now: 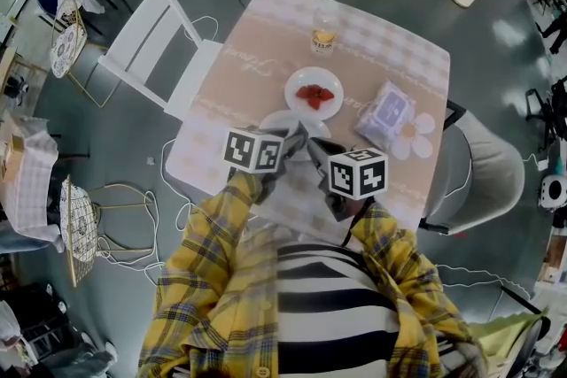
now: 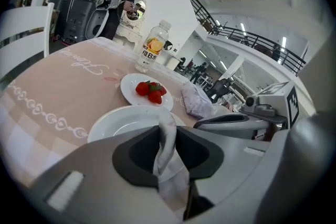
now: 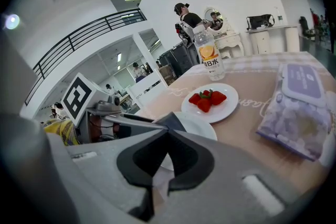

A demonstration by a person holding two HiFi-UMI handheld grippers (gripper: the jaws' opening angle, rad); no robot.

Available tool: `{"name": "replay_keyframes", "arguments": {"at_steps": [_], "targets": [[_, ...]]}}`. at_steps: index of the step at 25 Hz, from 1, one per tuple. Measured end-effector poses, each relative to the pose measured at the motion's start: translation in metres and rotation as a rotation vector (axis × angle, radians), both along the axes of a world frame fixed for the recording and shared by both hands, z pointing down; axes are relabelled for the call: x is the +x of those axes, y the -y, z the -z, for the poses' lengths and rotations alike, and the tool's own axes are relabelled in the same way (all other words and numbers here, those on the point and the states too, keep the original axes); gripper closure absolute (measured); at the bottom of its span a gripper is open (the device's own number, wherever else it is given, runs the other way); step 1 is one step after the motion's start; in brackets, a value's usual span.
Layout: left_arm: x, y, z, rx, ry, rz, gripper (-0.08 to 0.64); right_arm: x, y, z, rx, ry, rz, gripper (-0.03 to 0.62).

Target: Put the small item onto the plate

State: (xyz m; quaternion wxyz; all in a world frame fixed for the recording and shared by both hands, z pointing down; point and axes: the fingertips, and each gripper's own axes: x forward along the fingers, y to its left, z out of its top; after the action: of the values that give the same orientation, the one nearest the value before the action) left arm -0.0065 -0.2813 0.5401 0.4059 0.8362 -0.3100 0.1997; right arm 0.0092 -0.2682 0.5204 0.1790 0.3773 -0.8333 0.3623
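The left gripper is clamped on a white wipe. The wipe stands up between the jaws and hangs crumpled below them, over the near rim of the empty plate and not yet on it.

The right gripper sits just right of the left one, over the same near edge of the plate. Its jaw tips are pressed together. A pale strip shows low in the gap between its jaws, and I cannot tell if that is part of the wipe. In the head view the two grippers' tips nearly meet, and yellow plaid sleeves run back from them.

The plate rests on the pink tabletop, close to its near edge.

Just beyond the plate is a second plate, which holds red strawberries.

Right of the plate, and a little farther back, lies a purple wipes pack beside a printed daisy.

Farther beyond the plate, past the strawberries, stands an upright clear bottle with an orange label.

Left of the plate, off the tabletop's side, is a white slatted chair. To the right, a grey chair stands at the other side.

Well beyond the plate, a person stands on the floor past the tabletop's far edge.
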Motion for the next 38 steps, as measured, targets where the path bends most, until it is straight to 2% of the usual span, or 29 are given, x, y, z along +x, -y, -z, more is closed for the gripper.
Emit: {"name": "replay_keyframes", "arguments": {"at_steps": [9, 14, 21, 26, 32, 38], "targets": [[-0.010, 0.010, 0.000, 0.040, 0.075, 0.016, 0.456, 0.000, -0.004, -0.002, -0.005, -0.006, 0.001, 0.592], [-0.018, 0.015, -0.006, 0.092, 0.152, 0.029, 0.372, 0.000, -0.005, -0.003, -0.006, -0.006, 0.000, 0.592], [-0.032, 0.024, -0.002, 0.204, 0.270, 0.057, 0.342, 0.000, -0.004, -0.002, -0.007, -0.008, 0.001, 0.592], [-0.036, 0.023, 0.002, 0.238, 0.248, 0.093, 0.366, -0.002, -0.004, -0.004, -0.008, -0.009, 0.004, 0.592], [-0.034, 0.010, 0.021, 0.307, 0.166, 0.135, 0.524, 0.000, -0.005, -0.004, -0.015, -0.008, -0.002, 0.592], [-0.023, -0.012, 0.030, 0.311, 0.094, 0.126, 0.543, 0.000, -0.010, 0.000, -0.006, -0.004, 0.009, 0.592]]}}
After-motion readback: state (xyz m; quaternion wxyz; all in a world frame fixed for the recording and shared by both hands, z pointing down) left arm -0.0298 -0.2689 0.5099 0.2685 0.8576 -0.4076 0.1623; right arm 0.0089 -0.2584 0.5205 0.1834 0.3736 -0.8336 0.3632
